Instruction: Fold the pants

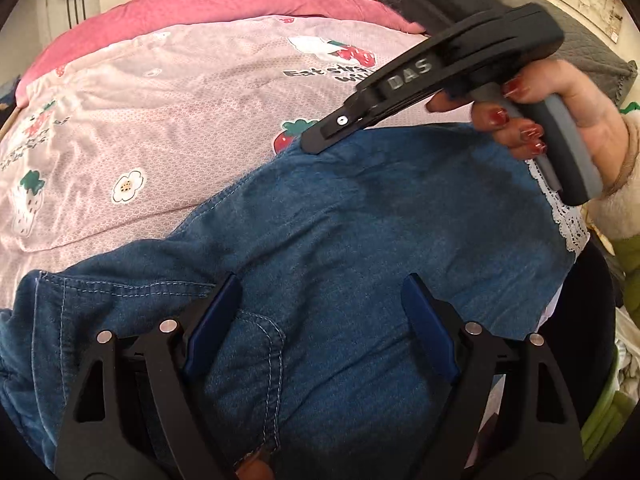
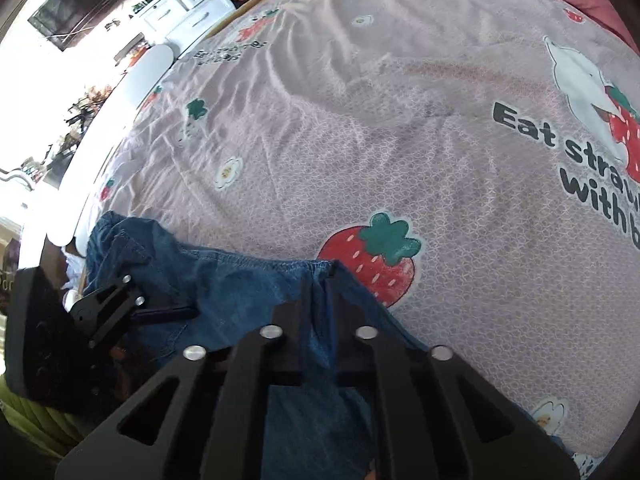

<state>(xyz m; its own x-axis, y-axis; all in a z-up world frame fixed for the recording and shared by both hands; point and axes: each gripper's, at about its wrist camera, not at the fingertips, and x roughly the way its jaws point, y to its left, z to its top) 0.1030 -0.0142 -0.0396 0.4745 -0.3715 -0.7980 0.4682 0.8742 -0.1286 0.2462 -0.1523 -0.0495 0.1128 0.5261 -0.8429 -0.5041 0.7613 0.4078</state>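
Pinching pants (image 2: pixel 240 280) hem, right gripper (image 2: pixel 320 280) closed, left gripper (image 1: pixel 320 312) spread wide above denim

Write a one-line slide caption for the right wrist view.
Right tool shut on the hem of the blue denim pants, spread over a strawberry-print bedsheet, with the left tool alongside.

1. The letters "DAS" stand in grey on the black side of the right gripper (image 1: pixel 316 142), in the upper right of the left wrist view.
2. The pink bed sheet (image 2: pixel 400 120) has big dark words, "Eat stra…" and under them "with b…", cut off at the right edge of the right wrist view.
3. More words on the sheet at the upper left are too small to read.
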